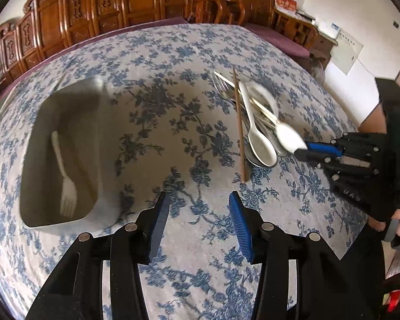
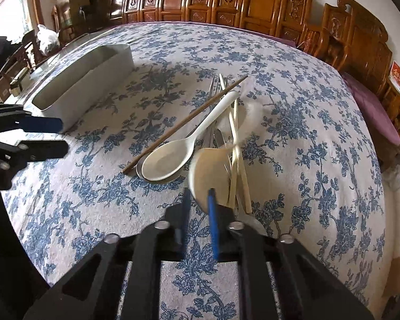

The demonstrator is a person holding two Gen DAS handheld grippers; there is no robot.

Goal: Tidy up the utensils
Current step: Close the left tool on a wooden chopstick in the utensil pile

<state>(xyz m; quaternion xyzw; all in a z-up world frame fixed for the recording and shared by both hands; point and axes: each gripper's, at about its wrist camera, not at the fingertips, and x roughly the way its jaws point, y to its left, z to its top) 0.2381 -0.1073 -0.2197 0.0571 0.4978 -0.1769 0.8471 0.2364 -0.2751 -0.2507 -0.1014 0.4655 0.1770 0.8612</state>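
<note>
On the blue-flowered tablecloth [image 1: 157,61], a pale rectangular bin [image 1: 98,122] lies at about nine o'clock in the left wrist view, with a white plastic fork [image 1: 66,186] lying inside it. At six o'clock the left gripper [image 1: 200,213] hangs over bare cloth, its fingers spread with nothing between them. Toward two o'clock lies the utensil pile: a brown chopstick [image 1: 239,125] beside a white spoon [image 1: 258,138], metal forks [image 1: 222,88] beneath. At three o'clock the right gripper [image 2: 198,202] pinches the bowl end of a second, blurred white spoon [image 2: 208,168], fingers pressed onto it, pale chopsticks [image 2: 236,160] just beside.
</note>
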